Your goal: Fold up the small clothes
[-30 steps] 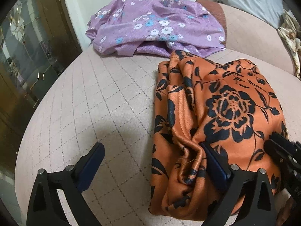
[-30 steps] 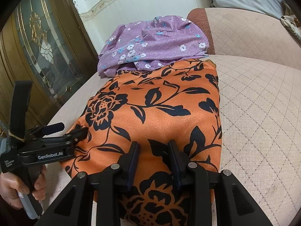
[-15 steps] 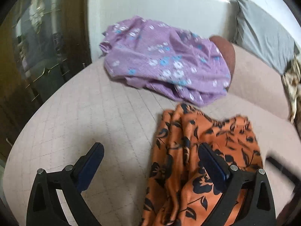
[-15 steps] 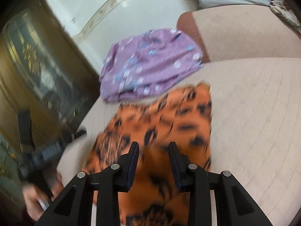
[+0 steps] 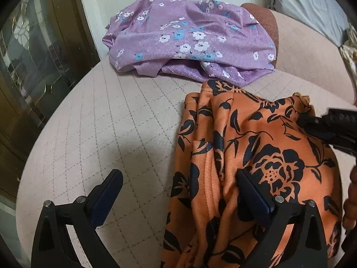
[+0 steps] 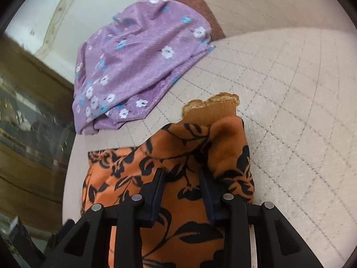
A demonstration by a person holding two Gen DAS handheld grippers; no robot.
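An orange satin cloth with black flowers lies bunched in long folds at lower right on the quilted beige cushion. The left tongs stand spread wide; the right tongs pinch it. A crumpled purple floral garment sits above.

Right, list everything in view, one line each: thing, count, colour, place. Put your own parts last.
orange garment: one, orange with black flowers, on the near part of the sofa seat.
purple garment: one, lilac with white and blue flowers, bunched at the seat's far end, over the armrest.
sofa: one, beige quilted, under both garments.
pillow: one, grey, far right.
cabinet: one, dark wood with glass door, left of the sofa.
left gripper: black, wide open, one finger over the orange garment.
right gripper: black, fabric between its fingers; grip unclear.
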